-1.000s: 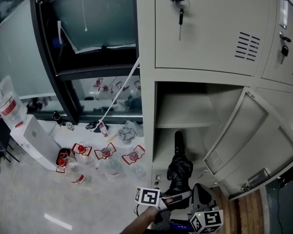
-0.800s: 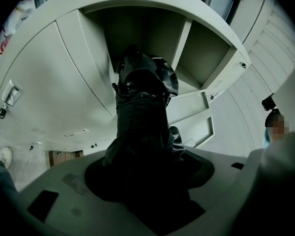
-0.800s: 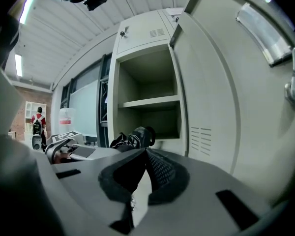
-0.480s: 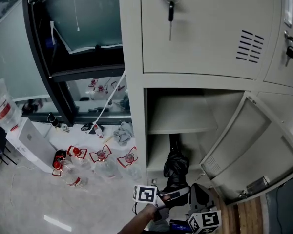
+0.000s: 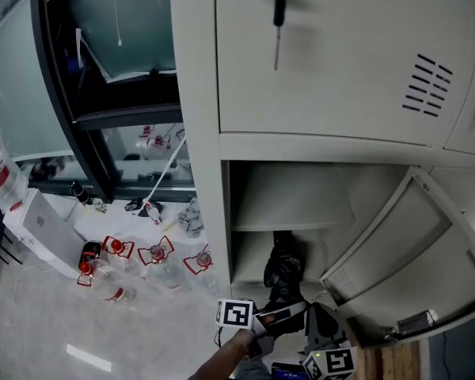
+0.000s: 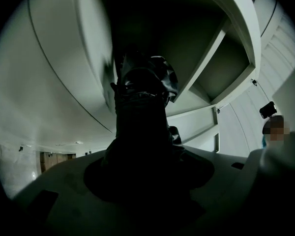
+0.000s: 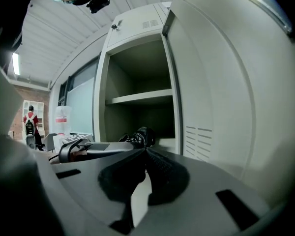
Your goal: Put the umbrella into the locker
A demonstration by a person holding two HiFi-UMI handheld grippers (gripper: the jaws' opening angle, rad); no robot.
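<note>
— Down at the foot of the locker (image 5: 204, 180), what does the left gripper (image 5: 279, 317) have?
— Its jaws are clamped on the black folded umbrella (image 5: 283, 269); in the left gripper view the dark bundle fills the gap between them and runs straight ahead into the cabinet.
— And where does the umbrella sit?
— Its far end is inside the open lower compartment, beneath the shelf (image 5: 281, 222); its near end is outside the opening, in the gripper; whether the tip touches the back wall I cannot tell.
— The right gripper (image 7: 144, 150)?
— Closed on nothing; its ribbed pads (image 7: 162, 168) meet at the tips in the right gripper view; it sits low, just beside the left one and to its right, facing the same opening.
— How does the door (image 5: 404, 248) stand?
— Swung wide to the right, vent slots on its inner face, latch near its lower edge; the right gripper is close to it.
— Anything above?
— A shut upper door (image 5: 340, 62) with a key (image 5: 279, 6) hanging in its lock.
— And off to the left?
— Several plastic bottles (image 5: 154, 256) with red labels lie on the pale floor (image 5: 47, 323), near a dark-framed window (image 5: 103, 93); a white box-shaped unit (image 5: 39, 228) stands further left, well apart from the locker.
</note>
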